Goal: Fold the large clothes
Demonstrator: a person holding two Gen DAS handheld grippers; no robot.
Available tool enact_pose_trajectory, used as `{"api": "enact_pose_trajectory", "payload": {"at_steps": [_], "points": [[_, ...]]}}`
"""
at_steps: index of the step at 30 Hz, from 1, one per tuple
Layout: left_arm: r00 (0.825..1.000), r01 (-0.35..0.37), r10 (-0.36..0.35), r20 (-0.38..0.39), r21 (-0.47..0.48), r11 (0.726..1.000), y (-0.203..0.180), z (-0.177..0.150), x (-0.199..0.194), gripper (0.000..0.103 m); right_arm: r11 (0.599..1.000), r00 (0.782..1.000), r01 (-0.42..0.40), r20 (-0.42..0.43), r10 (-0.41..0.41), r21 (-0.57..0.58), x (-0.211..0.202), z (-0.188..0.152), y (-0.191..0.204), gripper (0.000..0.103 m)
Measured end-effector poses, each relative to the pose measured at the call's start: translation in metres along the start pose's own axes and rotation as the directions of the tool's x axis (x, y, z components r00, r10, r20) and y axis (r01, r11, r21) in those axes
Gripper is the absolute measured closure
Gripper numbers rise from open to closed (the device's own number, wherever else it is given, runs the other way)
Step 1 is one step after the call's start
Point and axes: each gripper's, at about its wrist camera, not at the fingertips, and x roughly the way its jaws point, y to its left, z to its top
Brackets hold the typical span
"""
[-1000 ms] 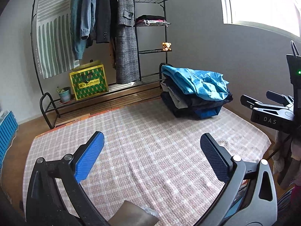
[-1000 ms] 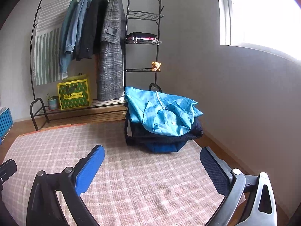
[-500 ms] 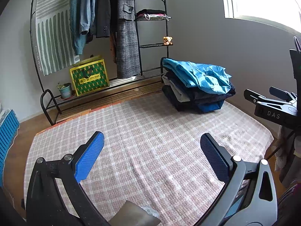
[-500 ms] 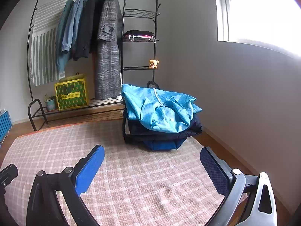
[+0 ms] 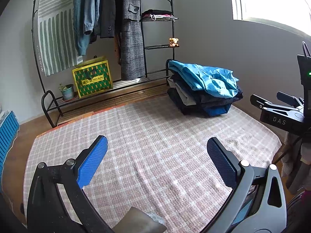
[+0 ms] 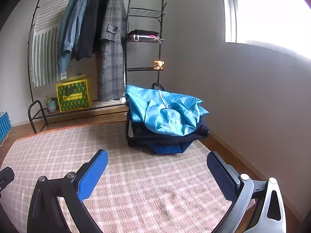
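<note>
clothes stack (image 6: 165,124) folded on rug (image 6: 136,184), rumpled blue jacket (image 6: 167,112) topmost; both tools spread wide, empty.

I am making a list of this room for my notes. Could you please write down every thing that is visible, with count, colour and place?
clothes pile: one, light blue jacket on dark garments, rug's far right corner
rug: one, pink checked, floor
garment rack: one, black, back wall
hanging coats: about four, blue, black, grey
gift bag: one, yellow-green, rack base
potted plant: one, beside bag
teddy bear: one, tan, shelf
folded items: dark and pink, upper shelf
window: one, right wall
left gripper: jaws open, empty
right gripper: jaws open, empty
</note>
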Motion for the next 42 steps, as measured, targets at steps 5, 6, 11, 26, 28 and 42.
{"api": "enact_pose_trajectory", "payload": {"at_steps": [5, 6, 11, 26, 28, 42], "points": [[1.0, 0.0, 0.0, 0.0, 0.002, 1.0, 0.0016, 0.0004, 0.0, 0.0, 1.0, 1.0, 0.002, 0.002, -0.002, 0.0, -0.0001, -0.0003, 0.0002, 0.0], [1.0, 0.0, 0.0, -0.001, 0.002, 1.0, 0.0008, 0.0, 0.0002, 0.0, 1.0, 1.0, 0.002, 0.002, -0.002, 0.001, -0.0001, -0.0002, 0.0, 0.0], [1.0, -0.002, 0.002, 0.0, 0.0, 1.0, -0.0007, 0.0005, -0.0002, 0.0, 1.0, 1.0, 0.005, 0.004, -0.005, 0.005, 0.0005, 0.0002, -0.0001, 0.0], [1.0, -0.006, 0.006, 0.002, -0.003, 1.0, -0.0018, 0.0002, -0.0011, 0.0, 1.0, 1.0, 0.0, 0.0, 0.0, 0.011, -0.0021, -0.001, -0.0012, 0.0], [1.0, -0.007, 0.007, 0.003, -0.004, 1.0, -0.002, 0.0, -0.0011, 0.0, 1.0, 1.0, 0.0, -0.001, 0.0, 0.012, -0.0047, -0.0025, -0.0012, 0.0], [1.0, -0.009, 0.009, 0.003, -0.007, 1.0, -0.0033, 0.0001, -0.0014, 0.0, 1.0, 1.0, -0.009, -0.01, 0.009, 0.017, -0.0076, -0.0051, 0.0003, 0.0]]}}
